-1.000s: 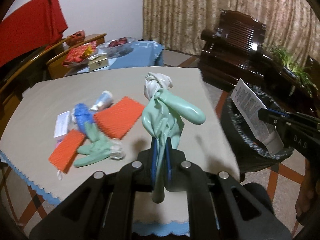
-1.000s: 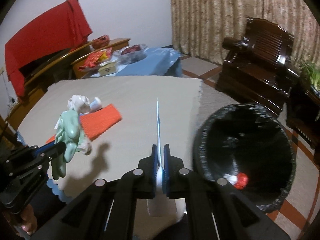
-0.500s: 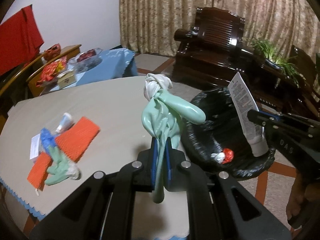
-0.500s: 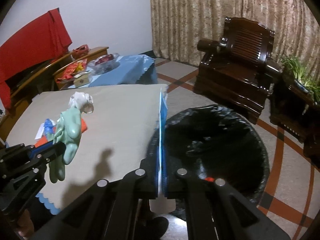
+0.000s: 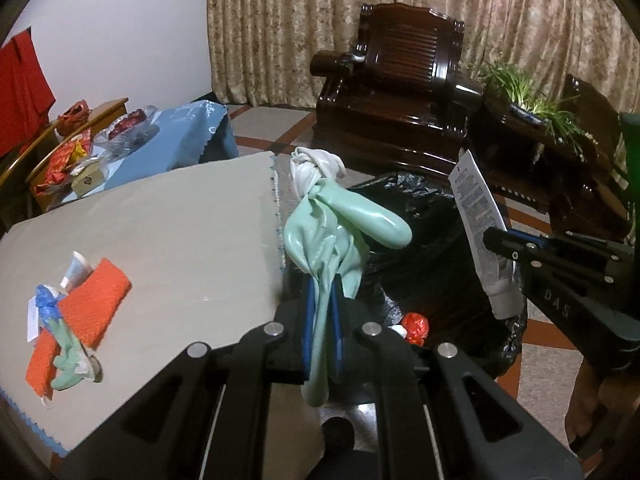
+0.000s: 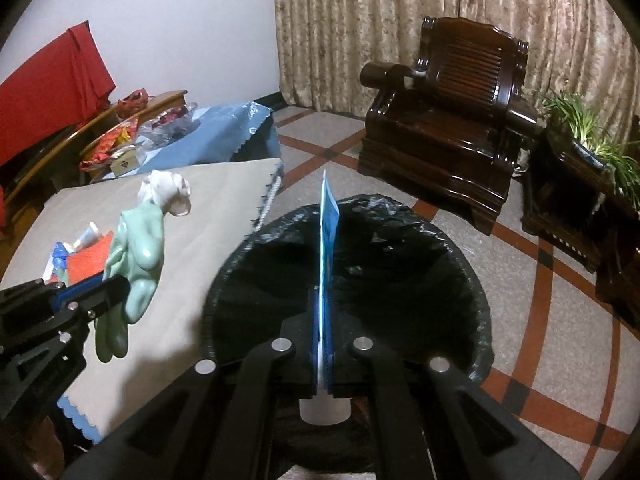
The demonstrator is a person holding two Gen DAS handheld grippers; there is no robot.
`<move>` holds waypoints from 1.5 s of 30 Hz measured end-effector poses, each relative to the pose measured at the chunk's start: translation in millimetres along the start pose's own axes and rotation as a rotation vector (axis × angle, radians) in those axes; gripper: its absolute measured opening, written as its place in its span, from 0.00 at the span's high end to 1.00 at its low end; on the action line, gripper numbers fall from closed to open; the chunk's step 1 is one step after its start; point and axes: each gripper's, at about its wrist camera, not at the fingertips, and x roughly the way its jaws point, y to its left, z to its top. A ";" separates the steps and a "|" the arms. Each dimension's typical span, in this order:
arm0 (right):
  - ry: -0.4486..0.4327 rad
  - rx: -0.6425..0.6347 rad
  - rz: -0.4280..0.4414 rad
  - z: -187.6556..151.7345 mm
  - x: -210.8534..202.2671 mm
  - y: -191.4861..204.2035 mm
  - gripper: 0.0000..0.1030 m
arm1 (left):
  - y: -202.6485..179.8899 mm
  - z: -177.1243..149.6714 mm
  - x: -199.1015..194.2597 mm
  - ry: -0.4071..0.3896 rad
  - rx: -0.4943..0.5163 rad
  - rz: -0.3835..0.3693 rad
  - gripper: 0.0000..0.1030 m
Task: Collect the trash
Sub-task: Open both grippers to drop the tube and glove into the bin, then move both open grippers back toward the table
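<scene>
My left gripper [image 5: 321,300] is shut on a pale green rubber glove [image 5: 332,232] with a white knotted end, held at the near rim of the black-lined trash bin [image 5: 440,280]. The same green glove [image 6: 136,248] and the left gripper [image 6: 116,290] show at the left of the right wrist view, over the table edge. My right gripper [image 6: 322,316] is shut on a flattened white and blue tube [image 6: 328,224], cap down, right above the bin [image 6: 476,280]. In the left wrist view that tube [image 5: 480,232] hangs over the bin's far rim. Red and white trash [image 5: 414,326] lies inside the bin.
On the grey table [image 5: 168,232] lie orange scouring pads [image 5: 94,308], another green glove [image 5: 68,364], a blue scrap and a small tube. A dark wooden armchair [image 6: 448,136] and potted plants [image 6: 588,128] stand behind the bin. A person's bare foot [image 5: 588,396] is right of the bin.
Both grippers have swung from over the table toward the bin, each keeping its load. The tube now hangs over the bin opening and the glove is at the bin's near rim.
</scene>
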 end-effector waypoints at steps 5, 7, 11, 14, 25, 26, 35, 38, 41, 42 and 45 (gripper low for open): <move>0.022 0.001 0.000 5.1 19.6 -23.7 0.98 | -17.6 2.2 25.2 0.033 -0.014 -0.010 0.93; 0.035 0.005 0.000 5.0 29.2 -32.2 0.98 | -23.7 2.0 33.9 0.042 -0.010 -0.011 0.93; 0.077 0.017 0.017 0.4 50.0 -44.6 0.97 | -28.4 2.2 50.4 0.060 -0.013 -0.016 0.91; 0.113 0.021 0.015 -5.9 66.4 -49.9 0.95 | -32.0 0.1 66.7 0.074 -0.006 -0.023 0.81; 0.208 0.064 -0.009 -40.6 80.5 -65.6 0.86 | -26.4 -19.6 83.8 0.113 0.022 -0.002 0.50; 0.207 0.066 -0.008 -41.4 78.6 -65.8 0.82 | -23.4 -21.1 81.3 0.113 0.018 0.001 0.47; 0.188 0.068 0.003 -40.3 58.9 -46.6 0.76 | -7.6 -21.6 57.5 0.092 0.009 0.002 0.40; 0.173 0.062 0.003 -37.6 48.3 -36.6 0.75 | -0.2 -22.9 44.5 0.077 0.006 0.008 0.38; 0.162 0.064 0.002 -35.5 36.2 -25.5 0.73 | 9.9 -25.4 30.2 0.067 0.004 0.008 0.36; 0.157 0.065 0.006 -35.0 32.2 -20.6 0.72 | 13.8 -26.3 25.7 0.064 0.003 0.008 0.35; 0.139 0.055 0.004 -34.7 17.1 -2.7 0.69 | 30.6 -30.3 9.3 0.049 0.001 0.013 0.34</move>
